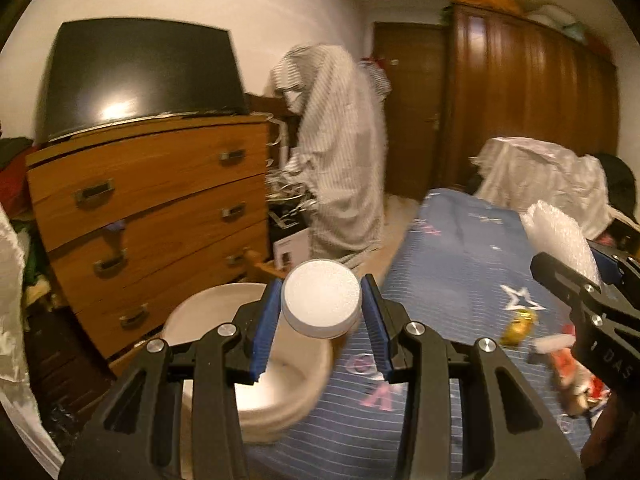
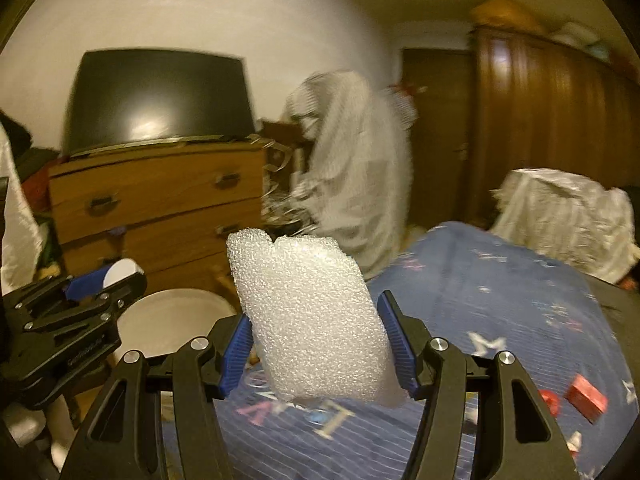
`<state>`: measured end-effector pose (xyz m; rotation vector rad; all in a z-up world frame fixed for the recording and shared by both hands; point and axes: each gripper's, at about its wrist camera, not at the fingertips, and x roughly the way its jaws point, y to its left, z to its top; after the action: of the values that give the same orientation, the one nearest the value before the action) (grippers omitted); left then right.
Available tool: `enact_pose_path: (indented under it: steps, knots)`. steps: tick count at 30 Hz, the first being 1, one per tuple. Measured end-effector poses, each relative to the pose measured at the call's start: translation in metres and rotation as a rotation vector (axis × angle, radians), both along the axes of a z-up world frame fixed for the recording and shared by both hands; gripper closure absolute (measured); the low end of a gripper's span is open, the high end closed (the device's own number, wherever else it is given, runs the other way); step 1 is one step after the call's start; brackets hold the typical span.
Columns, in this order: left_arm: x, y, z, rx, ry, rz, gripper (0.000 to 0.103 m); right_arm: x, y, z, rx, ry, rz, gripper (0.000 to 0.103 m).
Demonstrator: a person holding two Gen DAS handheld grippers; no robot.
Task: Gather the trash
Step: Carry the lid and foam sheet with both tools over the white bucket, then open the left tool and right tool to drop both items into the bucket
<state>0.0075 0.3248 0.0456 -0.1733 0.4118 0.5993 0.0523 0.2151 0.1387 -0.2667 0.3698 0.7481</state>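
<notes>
Dim, warm yellow indoor light; glare on the dark screen [image 1: 136, 76] far left; motion blur throughout; fisheye bending, black corners.

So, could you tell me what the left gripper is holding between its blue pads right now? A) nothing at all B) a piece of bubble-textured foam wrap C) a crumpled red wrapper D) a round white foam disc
D: in the left wrist view the left gripper is shut on a round white foam disc, held over the white bucket; the foam wrap is in the right gripper.
</notes>
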Motion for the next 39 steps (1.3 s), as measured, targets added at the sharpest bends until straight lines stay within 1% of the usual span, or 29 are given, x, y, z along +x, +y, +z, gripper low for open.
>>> enact_pose_path:
  steps: [2,3,7,9,12,14,15,17,20,22,27,29,30,35,37,38,39]
  knots:
    - [0.002,0.025,-0.001,-0.014,0.017,0.026,0.064,0.005,0.032,-0.004,-0.022,0.033,0.039,0.042]
    - [0.001,0.038,-0.002,-0.025,0.028,0.039,0.064,0.008,0.055,-0.005,-0.039,0.054,0.062,0.042]
    - [0.000,0.085,-0.008,-0.076,0.077,0.070,0.064,0.024,0.121,-0.008,-0.079,0.121,0.128,0.042]
    - [0.002,0.103,-0.014,-0.093,0.098,0.084,0.064,0.035,0.149,-0.013,-0.104,0.152,0.159,0.042]
    - [0.006,0.126,-0.026,-0.119,0.135,0.084,0.064,0.051,0.192,-0.027,-0.157,0.229,0.205,0.042]
    - [0.011,0.136,-0.035,-0.138,0.155,0.078,0.064,0.060,0.223,-0.044,-0.211,0.288,0.234,0.042]
    - [0.013,0.142,-0.041,-0.151,0.167,0.075,0.064,0.061,0.229,-0.053,-0.231,0.304,0.242,0.042]
    - [0.017,0.152,-0.052,-0.170,0.187,0.071,0.064,0.067,0.255,-0.074,-0.284,0.350,0.255,0.042]
    - [0.022,0.169,-0.072,-0.213,0.215,0.059,0.064,0.075,0.277,-0.104,-0.344,0.415,0.262,0.042]
    - [0.024,0.175,-0.082,-0.235,0.229,0.051,0.064,0.078,0.280,-0.122,-0.372,0.433,0.262,0.042]
    - [0.026,0.189,-0.100,-0.266,0.248,0.054,0.064,0.083,0.294,-0.144,-0.401,0.459,0.267,0.042]
    - [0.027,0.192,-0.103,-0.273,0.249,0.051,0.064,0.084,0.297,-0.149,-0.404,0.462,0.269,0.042]
    - [0.028,0.193,-0.104,-0.273,0.249,0.050,0.064,0.086,0.288,-0.149,-0.403,0.464,0.271,0.042]
    - [0.029,0.196,-0.105,-0.272,0.242,0.045,0.063,0.091,0.284,-0.155,-0.399,0.469,0.276,0.042]
    - [0.030,0.198,-0.107,-0.275,0.248,0.042,0.063,0.092,0.282,-0.156,-0.395,0.471,0.276,0.040]
    - [0.030,0.199,-0.108,-0.276,0.251,0.044,0.056,0.093,0.281,-0.155,-0.391,0.472,0.275,0.038]
    - [0.030,0.199,-0.109,-0.275,0.251,0.048,0.046,0.093,0.281,-0.155,-0.387,0.472,0.276,0.034]
